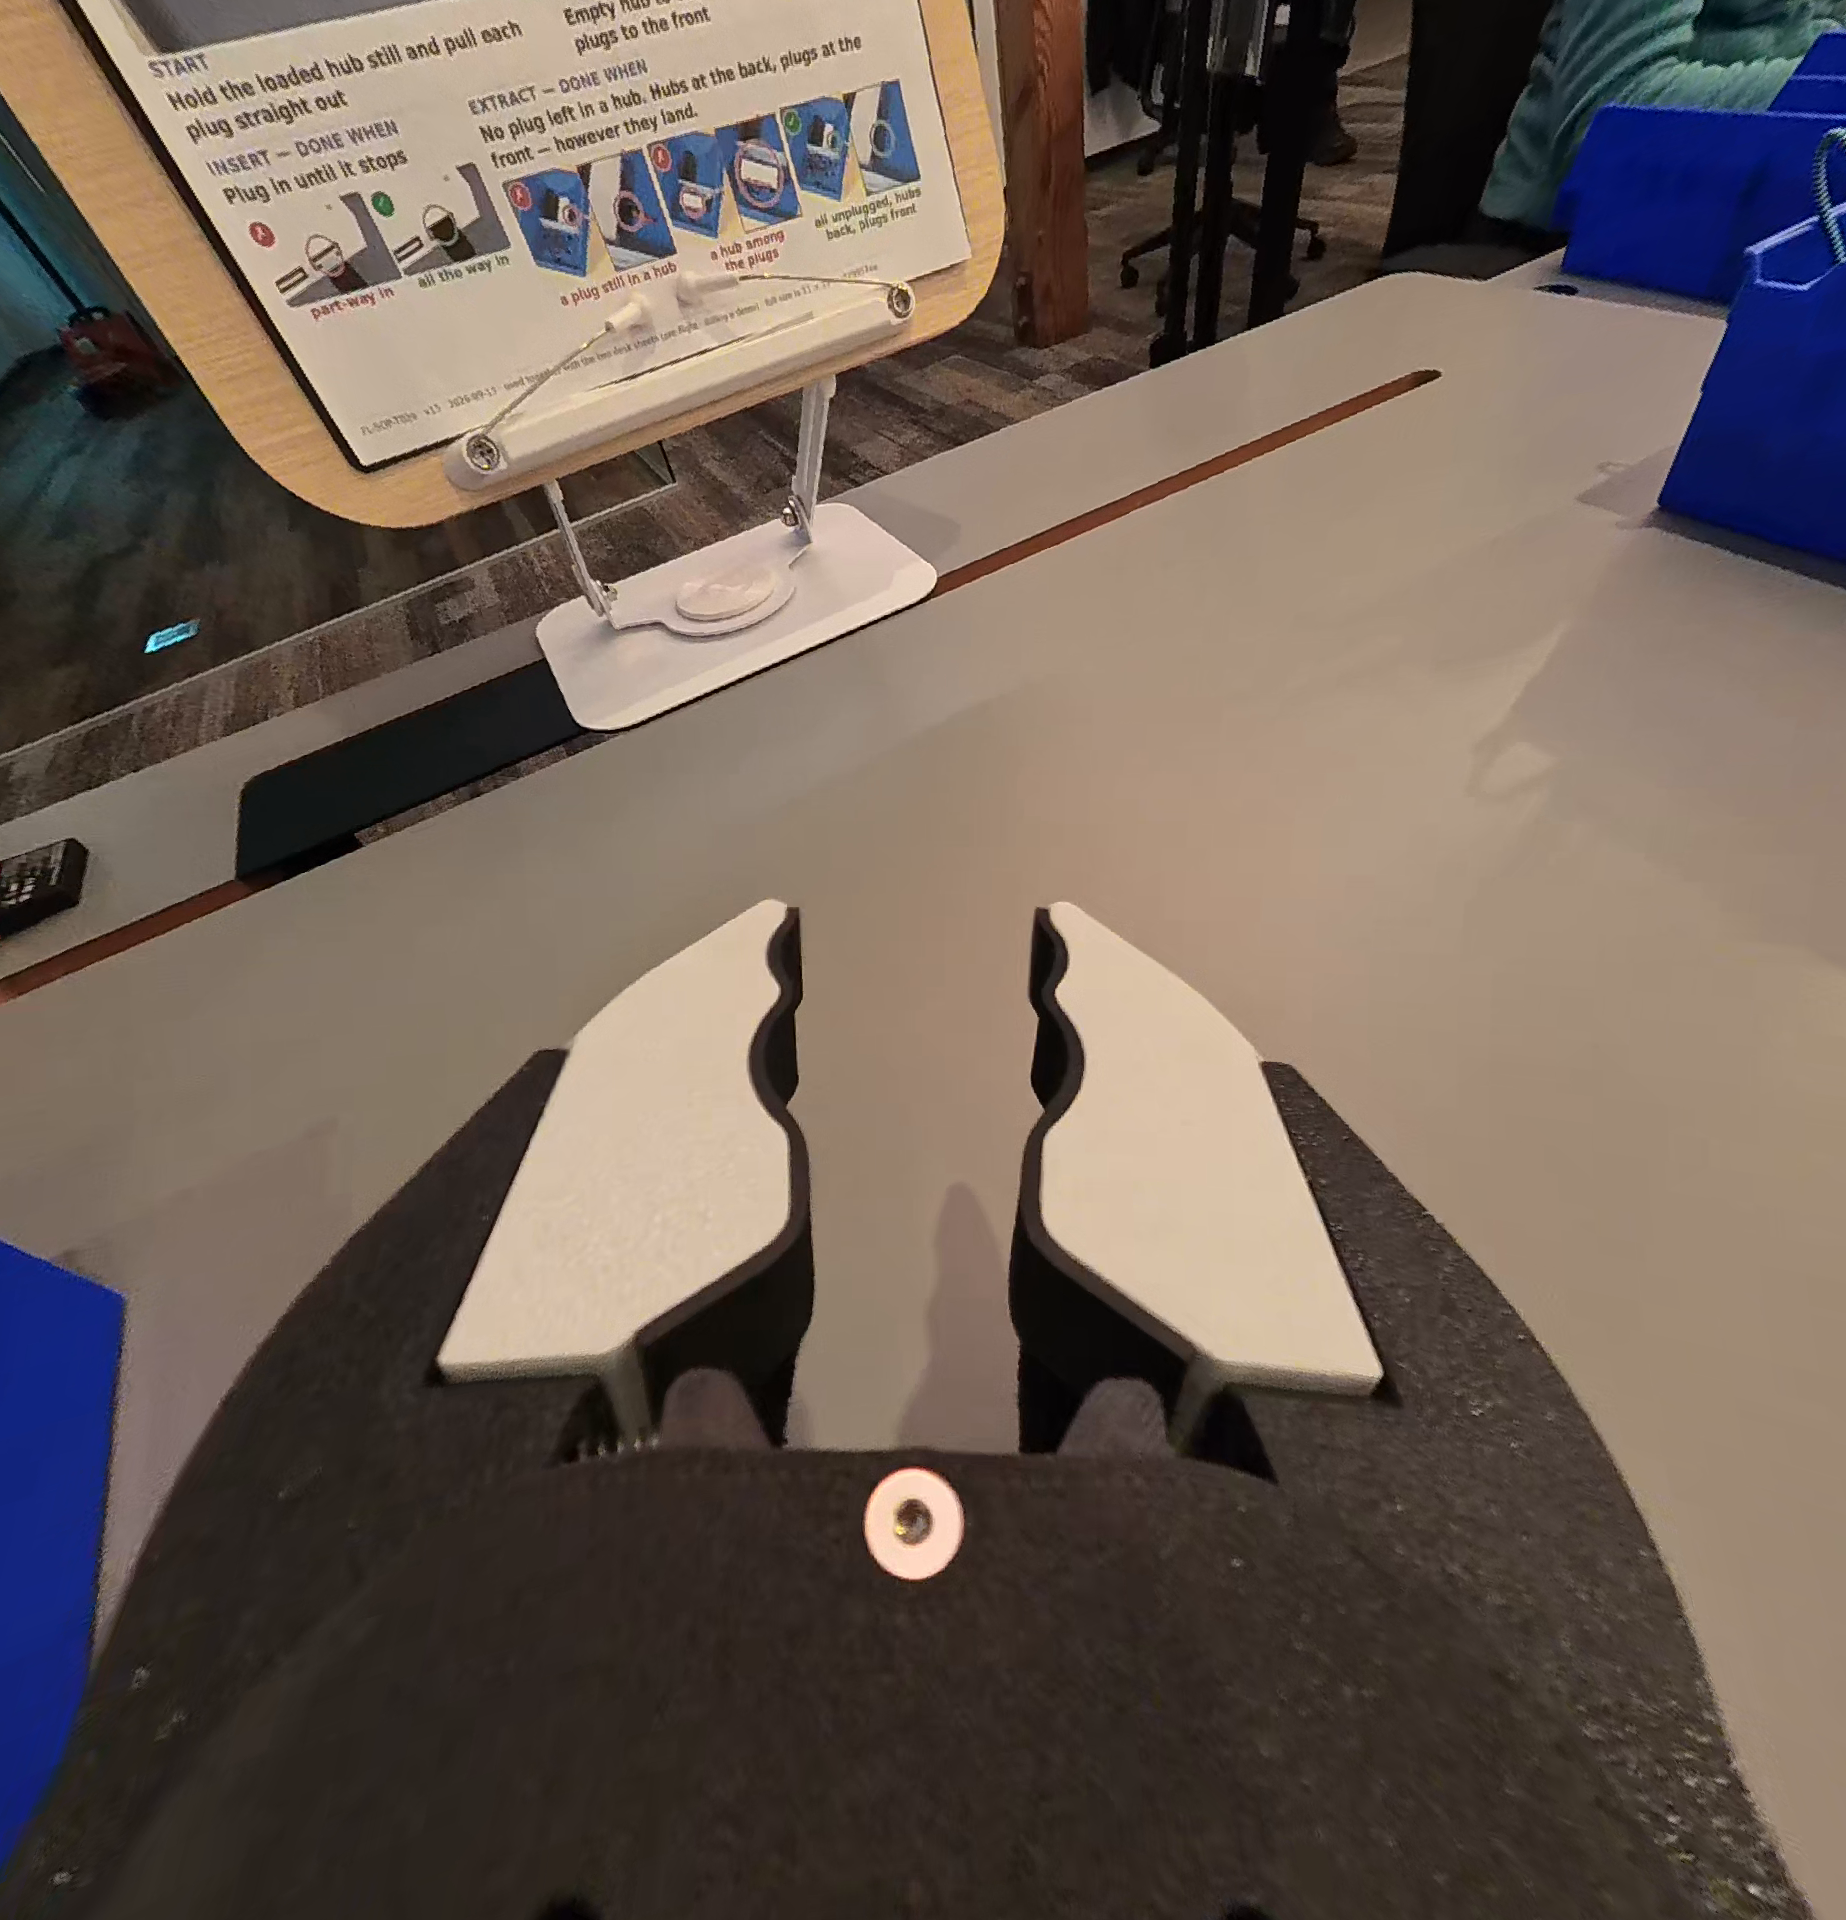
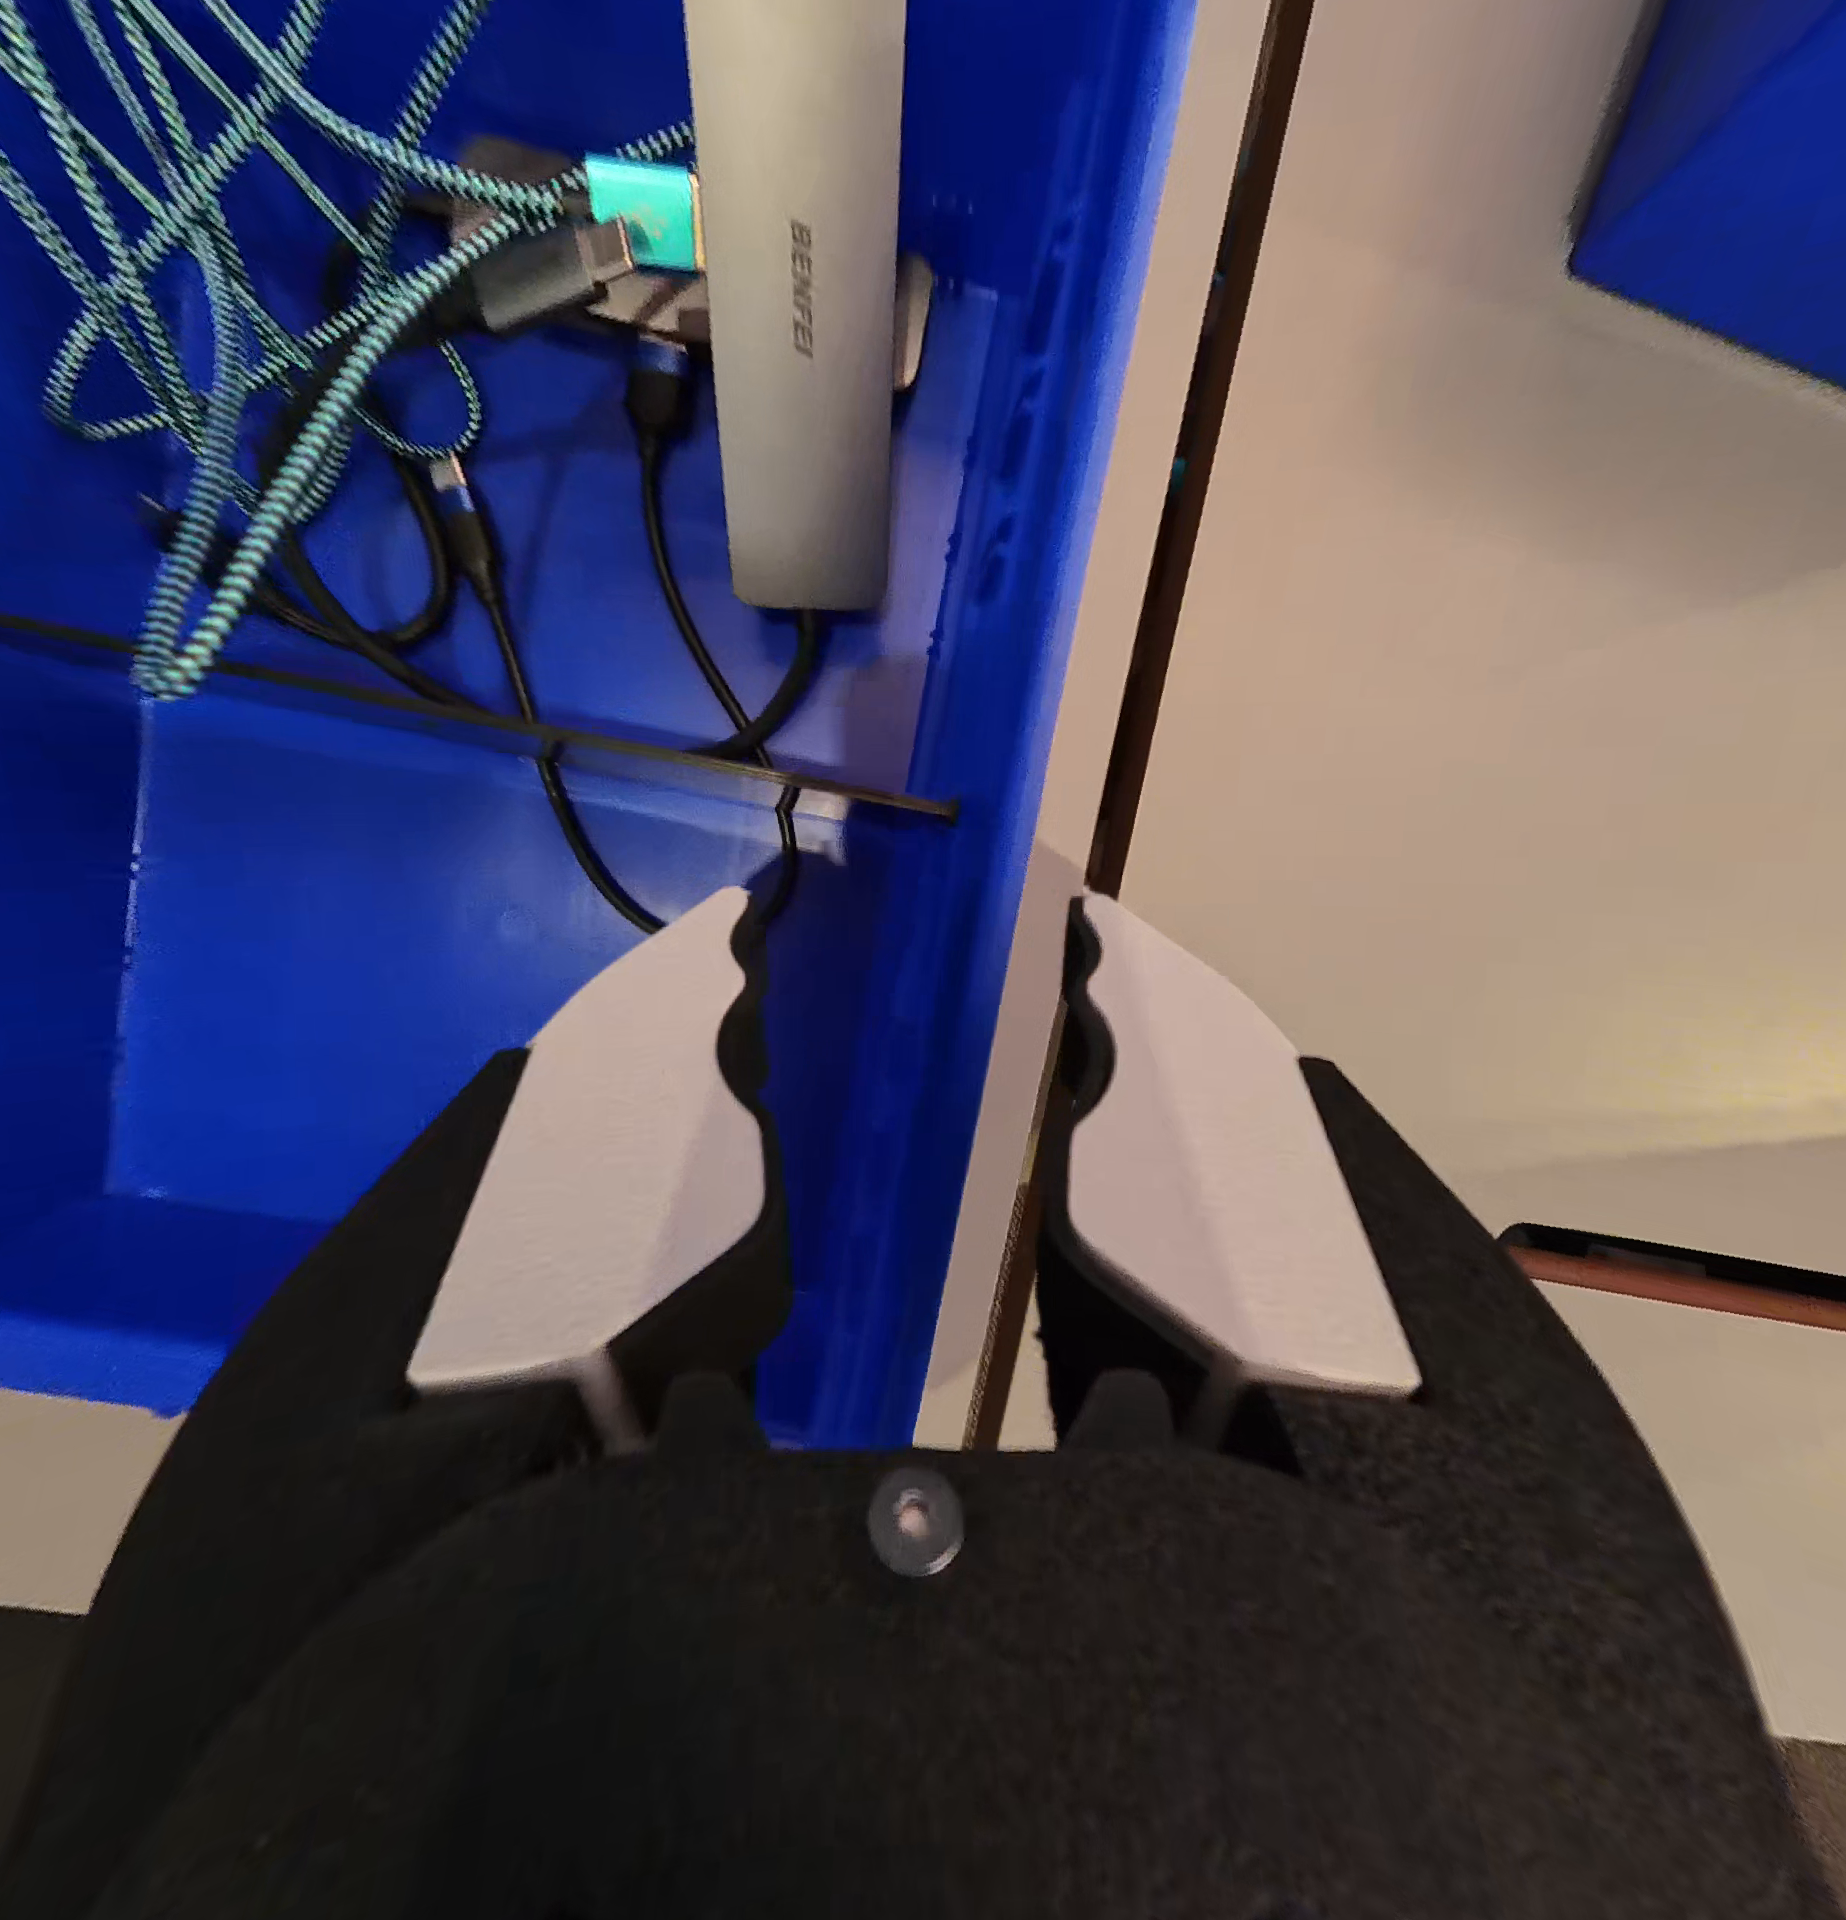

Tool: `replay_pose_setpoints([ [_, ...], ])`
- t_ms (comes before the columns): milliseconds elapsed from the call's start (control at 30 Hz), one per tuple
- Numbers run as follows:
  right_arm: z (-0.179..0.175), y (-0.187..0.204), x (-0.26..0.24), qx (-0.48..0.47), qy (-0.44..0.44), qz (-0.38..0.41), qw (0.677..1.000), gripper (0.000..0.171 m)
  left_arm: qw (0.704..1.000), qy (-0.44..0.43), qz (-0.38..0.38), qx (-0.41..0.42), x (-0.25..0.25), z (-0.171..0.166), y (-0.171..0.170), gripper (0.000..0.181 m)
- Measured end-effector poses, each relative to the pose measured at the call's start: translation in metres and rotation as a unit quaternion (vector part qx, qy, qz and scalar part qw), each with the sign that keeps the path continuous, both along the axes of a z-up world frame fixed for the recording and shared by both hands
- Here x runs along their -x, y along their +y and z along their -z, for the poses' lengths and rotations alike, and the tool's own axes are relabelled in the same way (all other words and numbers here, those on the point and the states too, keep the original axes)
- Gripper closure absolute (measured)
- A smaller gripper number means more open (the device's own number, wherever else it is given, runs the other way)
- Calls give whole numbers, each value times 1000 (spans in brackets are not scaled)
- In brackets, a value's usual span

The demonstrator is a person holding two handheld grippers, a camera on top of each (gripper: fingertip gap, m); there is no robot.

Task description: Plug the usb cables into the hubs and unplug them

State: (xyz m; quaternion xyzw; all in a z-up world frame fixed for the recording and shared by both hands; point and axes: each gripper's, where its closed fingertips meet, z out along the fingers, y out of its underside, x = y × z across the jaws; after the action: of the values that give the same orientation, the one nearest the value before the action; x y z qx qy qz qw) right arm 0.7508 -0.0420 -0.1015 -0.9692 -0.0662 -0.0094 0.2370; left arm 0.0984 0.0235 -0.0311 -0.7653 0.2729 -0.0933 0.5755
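In the right wrist view a grey USB hub (image 2: pixel 810 301) lies in a blue bin (image 2: pixel 992 644) against its right wall. A teal plug (image 2: pixel 644 213) and a grey plug (image 2: pixel 555 275) sit in the hub's left side, on teal braided cables (image 2: pixel 223 343). Thin black cables (image 2: pixel 680 582) lie below. My right gripper (image 2: pixel 908 914) is open and empty, hovering over the bin's right wall, short of the hub. In the left wrist view my left gripper (image 1: pixel 914 914) is open and empty above the bare grey table (image 1: pixel 1314 831).
An instruction sheet on a white stand (image 1: pixel 737 608) is at the table's far edge. Blue bins (image 1: pixel 1792 436) stand at the right, one with a braided cable (image 1: pixel 1844 197) sticking up. Another blue bin (image 1: pixel 25 1507) is near left. A slot (image 1: pixel 1189 478) runs across the table. The left gripper's tips are roughly 65 cm from the right gripper's. The grey plug (image 2: pixel 555 275) lies around 10 cm away from my right fingertips. About 11 cm separates my right fingertips from the grey USB hub (image 2: pixel 810 301).
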Motion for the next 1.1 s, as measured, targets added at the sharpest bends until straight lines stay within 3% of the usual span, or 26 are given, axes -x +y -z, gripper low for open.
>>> replay_pose_setpoints([
  [500, 24, -1, -9, 74, -11, 9, 997, 127, 1000, 15, -14, -3, 6, -10, 0, 140],
  [733, 35, -9, -9, 103, 29, 13, 994, 144, 1000, 21, -22, -5, 11, -12, -2, 140],
  [833, 36, -10, 1, 116, 55, -3, 992, 163, 999, 20, -31, -3, 18, -14, -2, 140],
  [1100, 36, -11, 3, 132, 83, 15, 988, 165, 997, 18, -75, 3, 50, -23, 0, 144],
])
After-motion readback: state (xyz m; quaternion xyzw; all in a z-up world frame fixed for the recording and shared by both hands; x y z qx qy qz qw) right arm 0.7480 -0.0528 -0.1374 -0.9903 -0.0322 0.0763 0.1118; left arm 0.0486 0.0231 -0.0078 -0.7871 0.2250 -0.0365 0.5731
